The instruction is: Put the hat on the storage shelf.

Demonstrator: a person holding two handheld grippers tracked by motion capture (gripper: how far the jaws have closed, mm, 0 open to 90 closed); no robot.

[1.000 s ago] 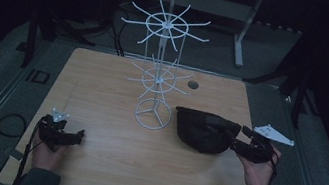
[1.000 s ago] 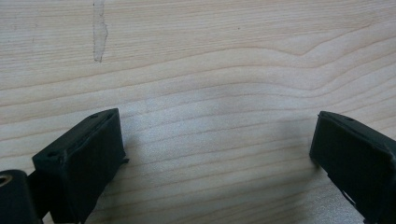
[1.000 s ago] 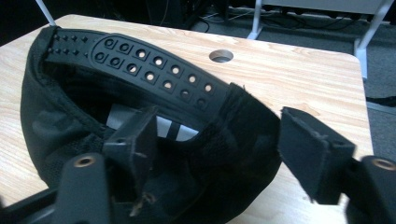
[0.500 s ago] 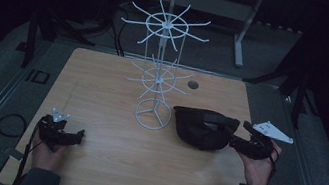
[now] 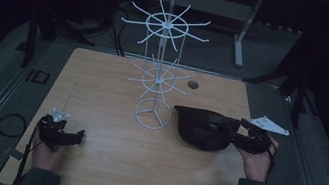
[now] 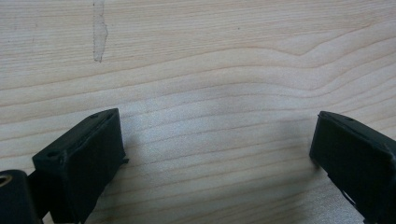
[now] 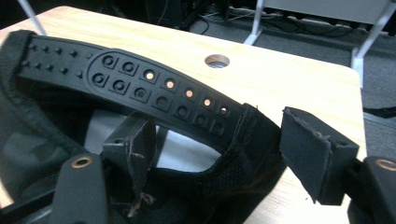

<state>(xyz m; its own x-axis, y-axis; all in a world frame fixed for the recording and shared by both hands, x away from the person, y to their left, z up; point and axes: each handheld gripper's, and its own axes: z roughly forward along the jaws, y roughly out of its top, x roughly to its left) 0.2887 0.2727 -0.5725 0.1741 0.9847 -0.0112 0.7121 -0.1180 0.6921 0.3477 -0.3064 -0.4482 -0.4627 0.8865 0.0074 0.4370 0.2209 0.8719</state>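
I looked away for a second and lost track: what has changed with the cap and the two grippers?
The right gripper has edged slightly; its fingers, just opening then closing a little, straddle the black cap at its back strap without pressing. Cap, left gripper and white wire rack stayed put.

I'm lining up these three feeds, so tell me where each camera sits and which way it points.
High view: above the person's side, looking forward and down at the table, white rack, black cap; both forearms, left gripper, right gripper.
Left gripper view: on the left gripper, facing bare tabletop; jaws apart.
Right gripper view: on the right gripper, jaws straddling the cap's rear edge.
Shared: cap, table hole.
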